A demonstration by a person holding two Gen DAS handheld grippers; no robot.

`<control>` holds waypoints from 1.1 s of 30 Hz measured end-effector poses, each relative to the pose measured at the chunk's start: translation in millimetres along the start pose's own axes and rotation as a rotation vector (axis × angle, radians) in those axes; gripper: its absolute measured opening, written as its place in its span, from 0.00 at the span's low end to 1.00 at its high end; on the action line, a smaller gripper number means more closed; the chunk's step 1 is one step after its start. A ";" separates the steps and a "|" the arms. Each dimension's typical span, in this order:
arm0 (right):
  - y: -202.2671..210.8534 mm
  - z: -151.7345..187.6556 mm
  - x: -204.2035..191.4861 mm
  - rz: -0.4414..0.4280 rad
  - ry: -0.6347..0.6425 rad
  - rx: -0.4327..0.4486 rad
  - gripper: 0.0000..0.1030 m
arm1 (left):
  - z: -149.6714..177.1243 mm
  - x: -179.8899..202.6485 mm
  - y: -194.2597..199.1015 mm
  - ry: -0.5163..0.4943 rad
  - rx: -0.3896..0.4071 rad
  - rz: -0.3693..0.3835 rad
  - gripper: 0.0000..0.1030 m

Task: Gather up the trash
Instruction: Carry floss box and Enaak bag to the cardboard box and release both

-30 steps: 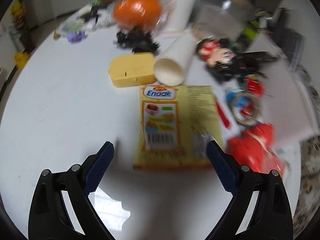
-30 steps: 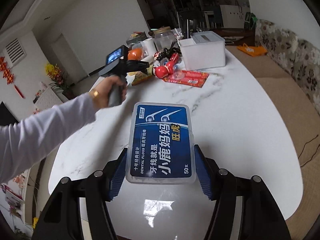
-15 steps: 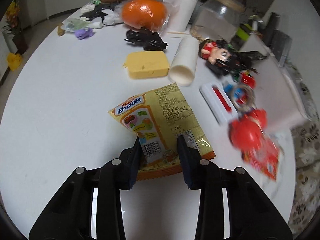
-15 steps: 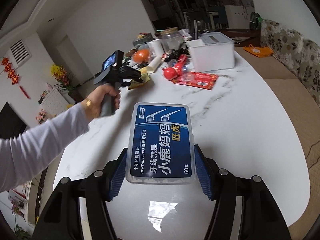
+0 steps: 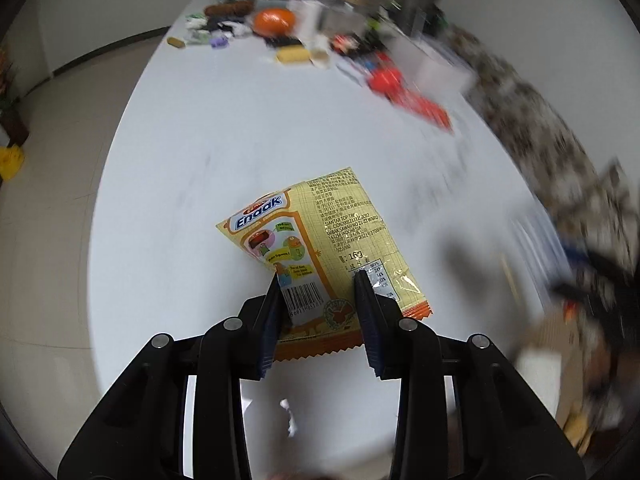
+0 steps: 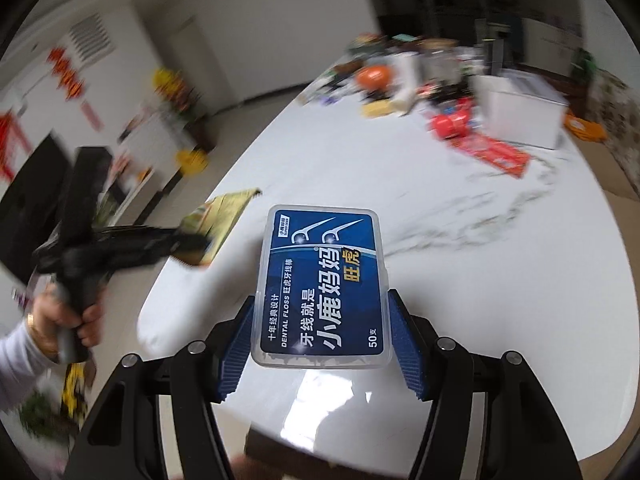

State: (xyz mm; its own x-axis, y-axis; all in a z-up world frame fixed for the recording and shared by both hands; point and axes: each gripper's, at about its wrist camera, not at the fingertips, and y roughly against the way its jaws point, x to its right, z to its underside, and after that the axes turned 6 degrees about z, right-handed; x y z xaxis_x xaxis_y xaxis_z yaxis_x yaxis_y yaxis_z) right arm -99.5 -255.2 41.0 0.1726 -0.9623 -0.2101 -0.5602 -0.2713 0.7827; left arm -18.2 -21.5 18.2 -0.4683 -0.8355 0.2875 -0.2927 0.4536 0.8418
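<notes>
Jaws first: the left gripper (image 5: 318, 300) is clamped on the bottom edge of the yellow wrapper (image 5: 320, 248), and the right gripper (image 6: 320, 344) is clamped on the long sides of a blue floss box (image 6: 322, 284). Both things are up off the desk (image 5: 200, 152), so each hand is carrying one piece.

What could go wrong, as I see it:
- The wrapper is pinched only at its lower strip, and most of it sticks out past the pads. It's thin crinkly film, so a quick swing could make it flap, twist or slide out.
- The floss box is smooth hard plastic, held near one end with most of its length sticking out past the pads. A jolt or a tilt could let it slip forward, and if the lid isn't latched it might pop.
- The two grippers are pretty near each other. If both head for the same bin, they could bump.

No bin shows clearly in either view, so I can't say where the drop-off is.

View differences: the right wrist view shows the left gripper from the side, with the hand (image 6: 64, 316) and white sleeve, the wrapper sticking out at a slant, plus a white bin-like box (image 6: 520, 114) far off. The left wrist view shows the wrapper's print and barcode up close, and further back an orange (image 5: 275, 21) among the clutter.
</notes>
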 end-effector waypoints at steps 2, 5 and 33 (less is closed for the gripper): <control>-0.3 10.3 -17.1 -0.036 0.044 -0.052 0.60 | 37.6 11.3 12.8 -0.028 -0.055 -0.013 0.33; 1.5 33.8 -46.8 -0.091 0.136 -0.152 0.60 | 92.6 27.1 25.4 -0.027 -0.146 0.027 0.33; -222.6 308.9 5.6 0.227 0.114 -0.764 0.75 | 322.8 -23.4 -291.7 0.277 -0.755 -0.093 0.68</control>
State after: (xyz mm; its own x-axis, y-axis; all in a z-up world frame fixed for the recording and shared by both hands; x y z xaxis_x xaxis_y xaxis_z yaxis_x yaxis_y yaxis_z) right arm -224.1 -205.6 -315.4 0.2258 -0.9737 0.0314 0.1101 0.0576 0.9922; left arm -191.0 -34.3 -381.5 -0.2171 -0.9508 0.2208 0.3677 0.1299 0.9208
